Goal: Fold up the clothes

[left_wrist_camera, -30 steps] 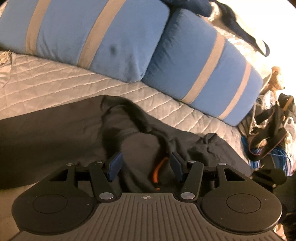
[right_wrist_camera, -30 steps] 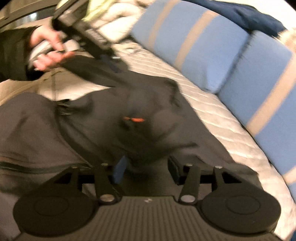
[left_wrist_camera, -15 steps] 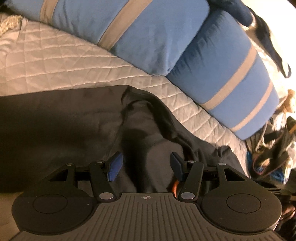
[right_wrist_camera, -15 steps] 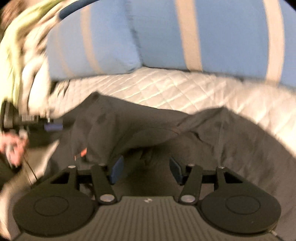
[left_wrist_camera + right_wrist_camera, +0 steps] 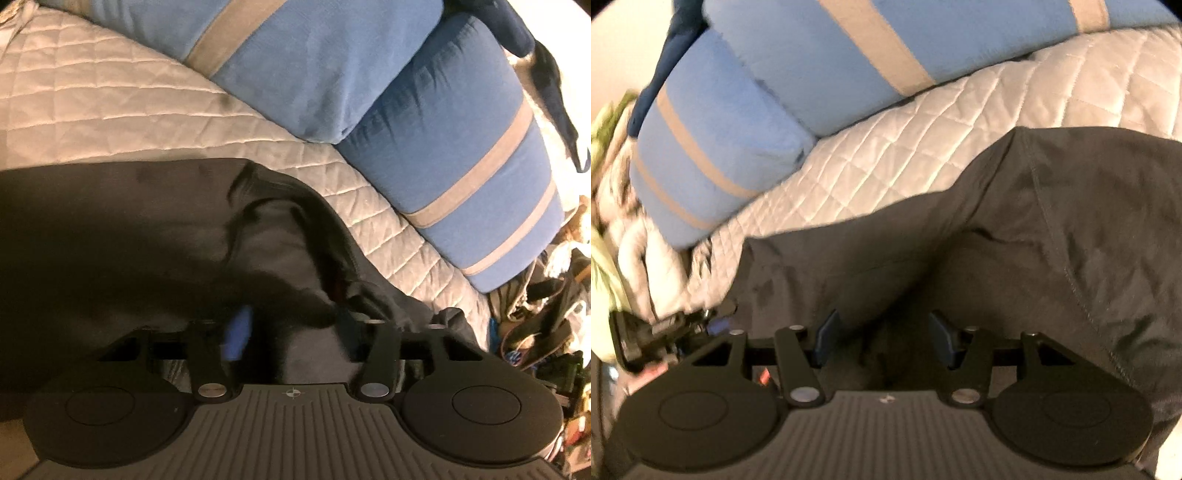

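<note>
Fingers [image 5: 238, 334] of both the left gripper [image 5: 291, 328] and right gripper [image 5: 884, 334] are hovering spread over the dark garment [image 5: 1052, 236] lying on the bed [image 5: 92, 103], apparently preparing to pinch an edge next.

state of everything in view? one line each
garment: dark, spread on the quilt, rumpled at one end, not yet folded
left gripper: jaws open, over the rumpled end
right gripper: jaws open, over the garment
quilt: flat
pillows: side by side along the quilt's far edge

We see both wrist views low over the dark garment [image 5: 129, 236], facing the blue striped pillows [image 5: 820, 62] they share.
</note>
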The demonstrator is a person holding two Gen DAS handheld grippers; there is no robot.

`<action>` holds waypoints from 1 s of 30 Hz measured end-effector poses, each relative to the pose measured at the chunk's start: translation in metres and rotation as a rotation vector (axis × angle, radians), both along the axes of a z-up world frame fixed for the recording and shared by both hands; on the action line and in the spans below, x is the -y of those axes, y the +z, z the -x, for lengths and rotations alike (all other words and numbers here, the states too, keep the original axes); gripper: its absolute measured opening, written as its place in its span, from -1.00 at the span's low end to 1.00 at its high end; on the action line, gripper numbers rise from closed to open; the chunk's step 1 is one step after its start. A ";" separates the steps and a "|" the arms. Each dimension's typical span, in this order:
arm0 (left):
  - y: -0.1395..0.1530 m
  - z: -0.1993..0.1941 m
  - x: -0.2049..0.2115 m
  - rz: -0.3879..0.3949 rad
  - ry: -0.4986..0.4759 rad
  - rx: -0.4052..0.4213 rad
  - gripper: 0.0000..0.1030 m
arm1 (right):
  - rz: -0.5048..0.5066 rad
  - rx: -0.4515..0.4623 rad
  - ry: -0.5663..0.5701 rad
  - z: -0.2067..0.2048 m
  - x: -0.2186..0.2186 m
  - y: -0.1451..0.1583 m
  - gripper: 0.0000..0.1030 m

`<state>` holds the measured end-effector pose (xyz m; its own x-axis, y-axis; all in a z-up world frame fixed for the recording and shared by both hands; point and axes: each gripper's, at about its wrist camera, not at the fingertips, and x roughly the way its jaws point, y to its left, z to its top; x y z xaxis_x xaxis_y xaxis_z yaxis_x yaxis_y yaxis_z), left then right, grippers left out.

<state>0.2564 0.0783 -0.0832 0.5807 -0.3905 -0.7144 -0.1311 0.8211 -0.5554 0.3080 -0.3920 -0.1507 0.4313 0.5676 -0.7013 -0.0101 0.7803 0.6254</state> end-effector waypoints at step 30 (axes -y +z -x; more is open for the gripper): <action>-0.014 0.007 -0.025 -0.020 0.185 -0.015 -0.70 | -0.153 -0.081 -0.102 0.010 -0.010 -0.038 -0.62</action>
<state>0.2489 0.1035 -0.0967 0.6304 -0.2641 -0.7299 -0.2887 0.7931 -0.5363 0.2984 -0.3817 -0.1887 0.4376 0.6264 -0.6451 0.1194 0.6706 0.7321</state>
